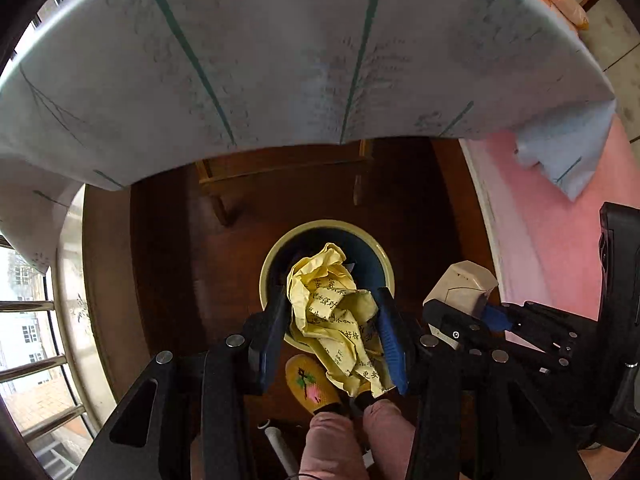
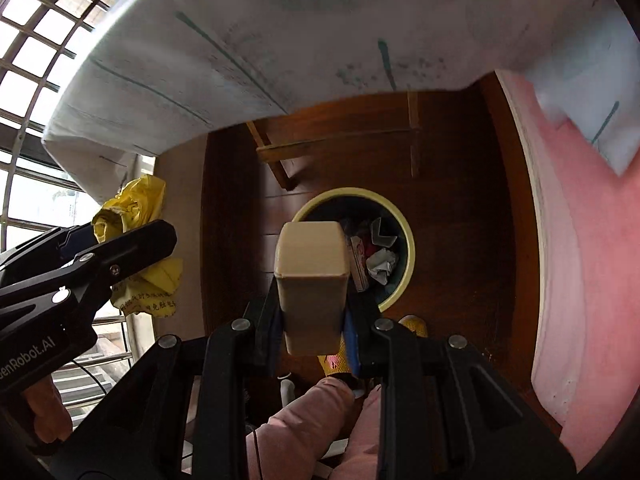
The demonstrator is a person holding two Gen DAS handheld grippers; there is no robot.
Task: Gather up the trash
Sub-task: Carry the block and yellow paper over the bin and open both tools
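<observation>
Two grippers hover above the round trash bin (image 2: 404, 236) on the dark wooden floor (image 1: 168, 264). The left gripper (image 1: 334, 332) clamps a crumpled yellow paper (image 1: 336, 312) directly over the bin. Just right, the right gripper (image 2: 312, 316) pinches a beige carton (image 2: 312, 280) at the bin's near-left rim.

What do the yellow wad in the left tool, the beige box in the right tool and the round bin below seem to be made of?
Yellow wad: thin matte paper, sharply creased, with printed black characters.
Beige box: looks like smooth coated paperboard, with crisp folded edges; a carton, probably.
Bin: likely plastic, with a smooth pale yellow rim and dark inside; the look leaves it open.
</observation>
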